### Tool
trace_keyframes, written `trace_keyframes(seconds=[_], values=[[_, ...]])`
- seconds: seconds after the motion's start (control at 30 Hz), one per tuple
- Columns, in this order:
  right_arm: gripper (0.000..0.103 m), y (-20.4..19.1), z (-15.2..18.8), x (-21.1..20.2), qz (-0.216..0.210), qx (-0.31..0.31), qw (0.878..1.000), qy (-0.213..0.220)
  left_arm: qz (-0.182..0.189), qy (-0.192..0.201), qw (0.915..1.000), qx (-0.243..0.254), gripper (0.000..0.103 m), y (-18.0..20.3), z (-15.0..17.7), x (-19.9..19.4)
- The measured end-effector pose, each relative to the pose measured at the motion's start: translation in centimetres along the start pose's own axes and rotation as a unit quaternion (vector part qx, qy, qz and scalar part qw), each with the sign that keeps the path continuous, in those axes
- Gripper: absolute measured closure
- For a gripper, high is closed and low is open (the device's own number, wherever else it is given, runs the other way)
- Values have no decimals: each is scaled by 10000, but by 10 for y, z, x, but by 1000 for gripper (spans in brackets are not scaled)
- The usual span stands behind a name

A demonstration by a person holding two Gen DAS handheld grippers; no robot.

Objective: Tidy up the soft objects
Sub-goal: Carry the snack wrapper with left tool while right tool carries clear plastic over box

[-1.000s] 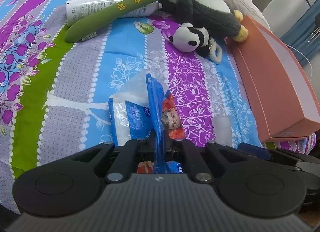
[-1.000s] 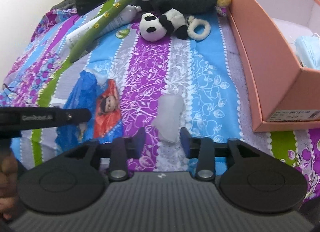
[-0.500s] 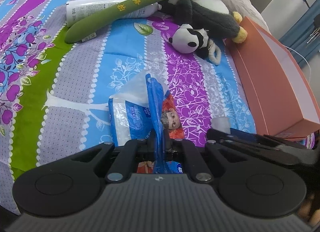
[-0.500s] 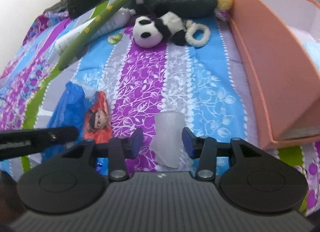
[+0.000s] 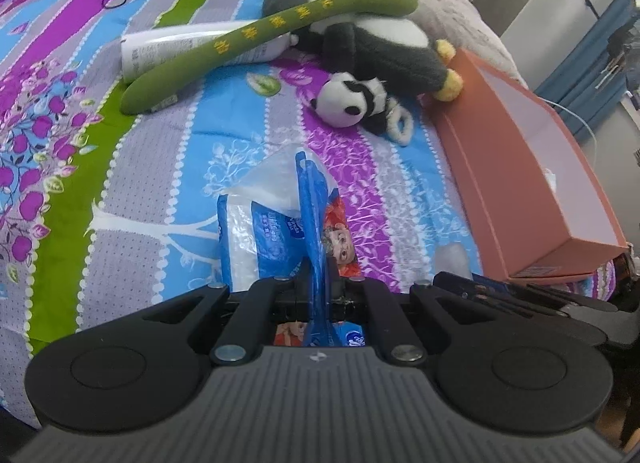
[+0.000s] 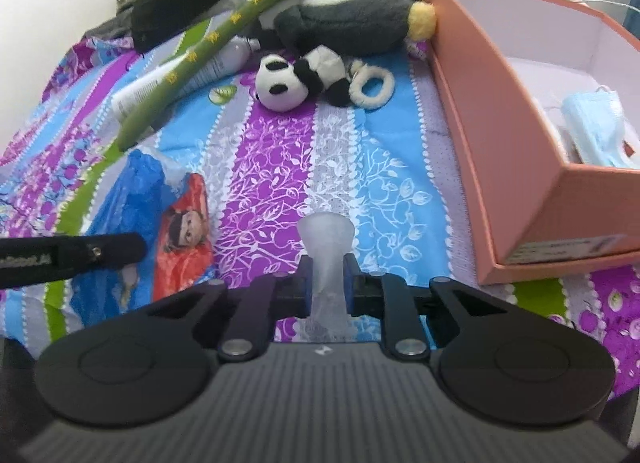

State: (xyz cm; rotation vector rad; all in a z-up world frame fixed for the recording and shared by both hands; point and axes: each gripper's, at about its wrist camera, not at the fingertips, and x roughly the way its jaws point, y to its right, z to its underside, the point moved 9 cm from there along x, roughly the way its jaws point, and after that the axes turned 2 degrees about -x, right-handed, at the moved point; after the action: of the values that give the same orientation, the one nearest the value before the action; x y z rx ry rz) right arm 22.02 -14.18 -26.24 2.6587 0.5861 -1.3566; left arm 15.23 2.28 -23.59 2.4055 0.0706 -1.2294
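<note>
1. The right tongs [image 6: 327,283], open around the small translucent soft plastic cup [image 6: 326,259] half a second ago, are now clamped on it, squeezing its middle to a narrow waist, so the grasp looks made and a lift toward the box seems next
2. The left tongs [image 5: 319,283] stay pinched tight on the upright fold of the blue plastic tissue pack with a red cartoon panel [image 5: 280,231], which rests on the striped floral bedspread [image 5: 160,183]
3. The right view alone shows the inside of the orange cardboard box [image 6: 492,111], with a pale blue face mask [image 6: 596,131] in it; the left view shows only its outer wall
4. Both views show the small panda plush [image 6: 296,81] and the long green padded stick [image 5: 256,35] further up the bed, not yet sorted
</note>
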Motion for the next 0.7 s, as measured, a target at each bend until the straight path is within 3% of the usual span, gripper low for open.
trace_keyframes(seconds=[0.3, 0.7], values=[[84, -3, -37, -57, -258, 112, 9977, 621, 337, 243, 9987, 292, 97, 40, -25, -26], [84, 18, -105, -129, -157, -45, 9862, 1649, 1027, 882, 9859, 984, 97, 131, -104, -83]])
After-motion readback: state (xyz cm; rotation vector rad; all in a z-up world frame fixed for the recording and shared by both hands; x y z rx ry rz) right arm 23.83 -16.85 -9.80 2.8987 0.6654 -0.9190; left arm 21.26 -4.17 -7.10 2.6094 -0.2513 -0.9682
